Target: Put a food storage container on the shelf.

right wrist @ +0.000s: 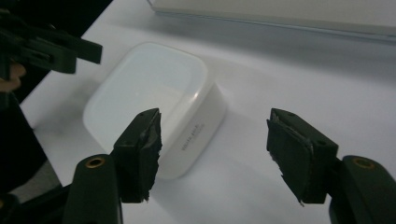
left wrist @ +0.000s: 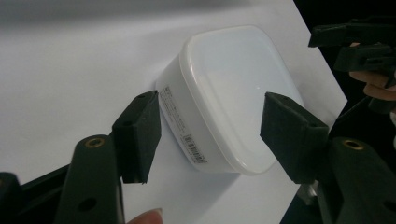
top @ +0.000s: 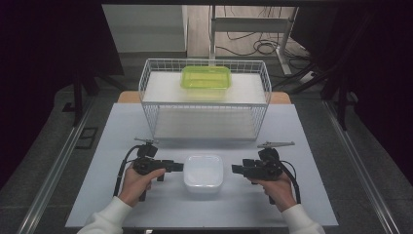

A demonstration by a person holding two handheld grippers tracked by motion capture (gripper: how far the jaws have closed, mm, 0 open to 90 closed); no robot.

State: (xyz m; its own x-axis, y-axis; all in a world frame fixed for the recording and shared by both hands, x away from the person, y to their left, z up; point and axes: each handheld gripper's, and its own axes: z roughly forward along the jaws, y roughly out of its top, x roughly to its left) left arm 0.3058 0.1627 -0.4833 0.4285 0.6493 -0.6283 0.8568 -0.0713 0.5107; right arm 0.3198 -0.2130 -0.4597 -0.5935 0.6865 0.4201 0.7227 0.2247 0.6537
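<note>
Now: white box point(top: 203, 172) on desk point(top: 107, 146), between both tools.
Left tool point(top: 179, 166) and right tool point(top: 235, 169) flank it, jaws spread, pinching nothing, pads just clear of its sides. Barcode label point(left wrist: 184, 126) and faint side print point(right wrist: 191, 136): unreadable.

Glossy white plastic container point(top: 203, 172)

Both forearms in white sleeves come in from the bottom of the high view. The left hand point(top: 138, 181), at lower left of centre, holds the left tongs point(top: 179, 166) level, pointing right toward the frame's middle. The right hand point(top: 278, 187), at lower right of centre, holds the right tongs point(top: 235, 169) level, pointing left. Both pairs of jaws stand apart, gripping nothing.
</note>
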